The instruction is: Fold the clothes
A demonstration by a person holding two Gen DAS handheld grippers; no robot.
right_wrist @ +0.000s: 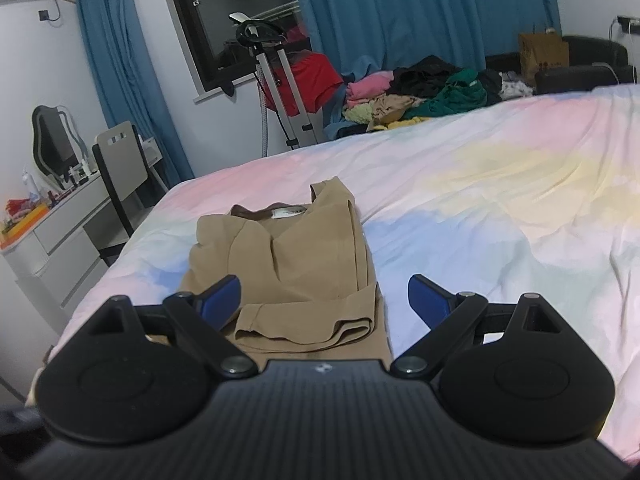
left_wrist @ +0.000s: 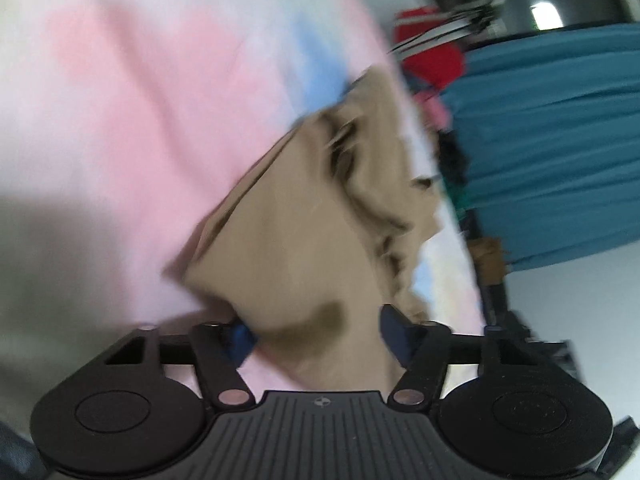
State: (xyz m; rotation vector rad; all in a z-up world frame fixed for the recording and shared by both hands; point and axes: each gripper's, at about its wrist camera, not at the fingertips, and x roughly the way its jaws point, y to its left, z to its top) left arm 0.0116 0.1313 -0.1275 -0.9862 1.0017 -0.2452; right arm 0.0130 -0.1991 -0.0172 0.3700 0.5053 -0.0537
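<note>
The left gripper (left_wrist: 316, 332) has tan cloth bunched between its blue fingers (left_wrist: 240, 340). This cloth is part of the tan garment (left_wrist: 304, 240), and it fills the gap from one pad to the other, so the jaws look pinched on it, though the view is blurred and tilted. Ahead of this gripper the garment stretches away in crumpled folds across the pastel bed sheet (left_wrist: 120, 100), which is pink on the gripper's left side and pale blue further ahead. Beyond the sheet's edge, to the gripper's right, hang blue curtains (left_wrist: 560, 140), with something red (left_wrist: 432, 52) near them.

The right gripper (right_wrist: 325, 300) hangs with its jaws spread wide and nothing pressed between the fingers (right_wrist: 426, 300). The same tan garment (right_wrist: 296, 256) lies just ahead of it and below it on the bed sheet (right_wrist: 500, 184), partly folded into a rough rectangle. A folded sleeve or hem sits nearest the gripper, between the two fingers but not touched by them, and the collar with a white label is at the far end. Far ahead and slightly right, at the bed's far edge, sits a pile of clothes (right_wrist: 420, 92) in pink, black, green and yellow. Ahead to the left stand a clothes steamer (right_wrist: 272, 80), a chair (right_wrist: 120, 168) and a white desk (right_wrist: 60, 236), with blue curtains (right_wrist: 400, 8) behind
</note>
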